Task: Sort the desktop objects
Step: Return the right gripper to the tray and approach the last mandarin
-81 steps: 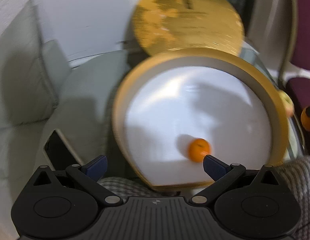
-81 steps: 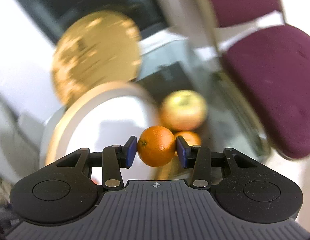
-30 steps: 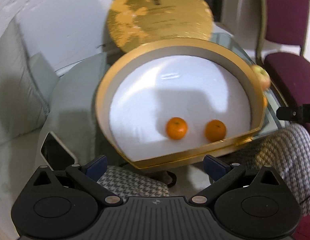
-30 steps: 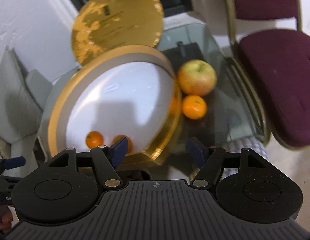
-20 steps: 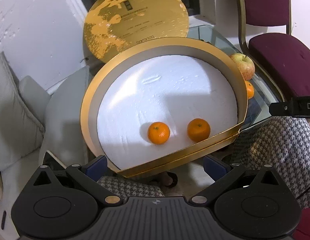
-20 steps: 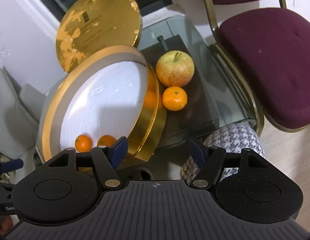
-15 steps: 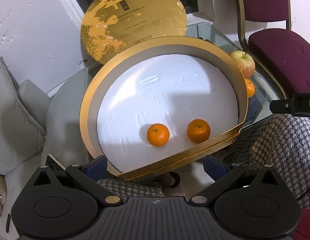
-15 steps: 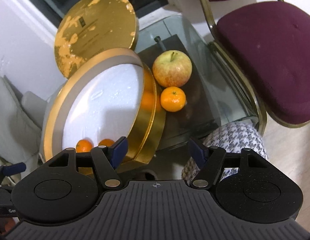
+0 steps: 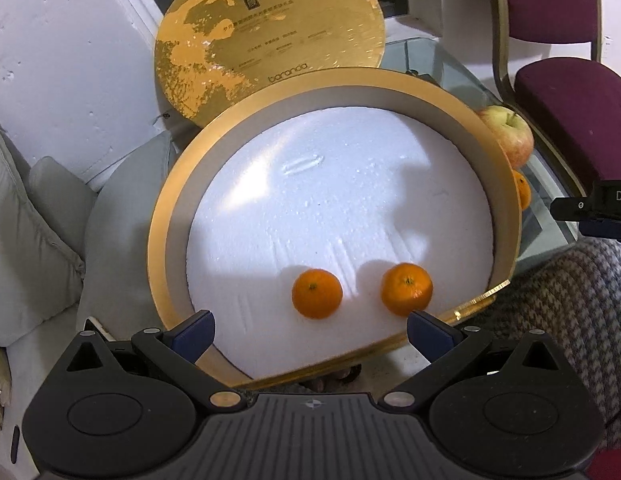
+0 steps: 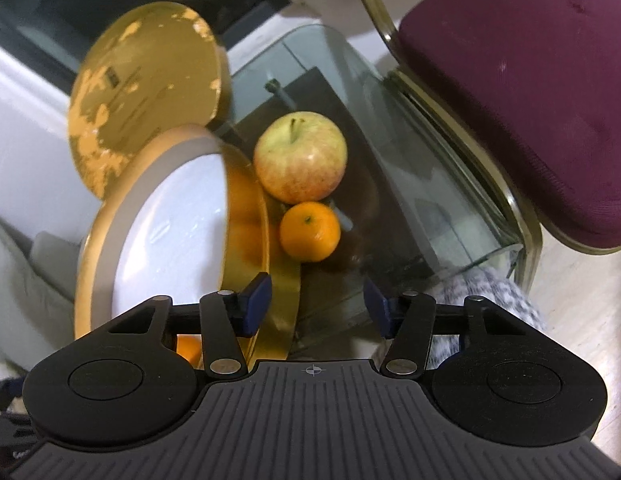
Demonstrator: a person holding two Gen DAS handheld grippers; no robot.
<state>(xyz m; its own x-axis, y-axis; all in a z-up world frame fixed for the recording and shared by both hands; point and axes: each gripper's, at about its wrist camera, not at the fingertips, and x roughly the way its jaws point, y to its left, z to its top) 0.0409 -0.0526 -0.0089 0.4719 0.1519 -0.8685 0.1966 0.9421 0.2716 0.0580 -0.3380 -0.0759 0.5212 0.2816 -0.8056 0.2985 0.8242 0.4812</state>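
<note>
Right gripper [image 10: 316, 306] hangs wide open and empty, lined up on the small orange tangerine [image 10: 309, 231] straight ahead on the glass table [image 10: 422, 184], touching the red-yellow apple [image 10: 300, 158] beyond it. Left gripper [image 9: 309, 330] is spread too, over the round gold box with white foam floor [image 9: 334, 208], two tangerines [image 9: 317, 293] just ahead. Next up, probably: reach forward and close on that fruit, though this view is blurred.

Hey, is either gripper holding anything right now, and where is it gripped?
Nothing is held. The left gripper and right gripper are both open and empty, the right one short of the orange on the table.
</note>
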